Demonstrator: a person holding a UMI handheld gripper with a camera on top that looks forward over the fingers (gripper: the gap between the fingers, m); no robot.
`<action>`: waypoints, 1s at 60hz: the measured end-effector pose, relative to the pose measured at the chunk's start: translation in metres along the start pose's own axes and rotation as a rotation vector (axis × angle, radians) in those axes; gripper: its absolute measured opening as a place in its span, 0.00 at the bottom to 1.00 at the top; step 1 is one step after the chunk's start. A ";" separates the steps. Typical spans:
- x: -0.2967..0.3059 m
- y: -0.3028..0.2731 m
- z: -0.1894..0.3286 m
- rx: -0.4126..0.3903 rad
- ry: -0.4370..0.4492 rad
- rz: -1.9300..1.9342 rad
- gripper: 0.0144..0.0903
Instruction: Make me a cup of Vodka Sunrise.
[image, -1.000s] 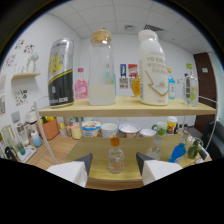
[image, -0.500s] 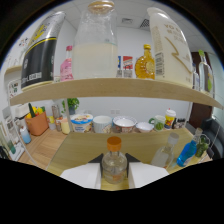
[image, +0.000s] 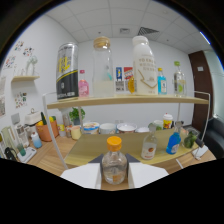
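Your gripper (image: 114, 176) fingers sit wide apart w/ a small clear bottle (image: 114, 167), orange cap, standing between them; whether they touch it, can't tell. Largest beyond: the wooden shelf (image: 125, 100) w/ a big white bottle (image: 144, 66), black-and-silver can (image: 67, 71), tall glass jar (image: 103, 67). Below, bowls (image: 107, 128) and a small blue bottle (image: 173, 142) on the counter.

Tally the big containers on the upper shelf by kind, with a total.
Can: 1, black
Glass jar: 1, wooden lid
White bottle: 1
Total: 3
The smaller bottles behind them are left out. Below, an orange-capped bottle stands between the gripper fingers.
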 end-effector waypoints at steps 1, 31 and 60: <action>0.001 0.008 -0.001 -0.012 0.002 0.004 0.28; 0.022 0.176 0.030 -0.252 0.056 0.013 0.28; 0.015 0.200 0.038 -0.343 0.039 -0.024 0.30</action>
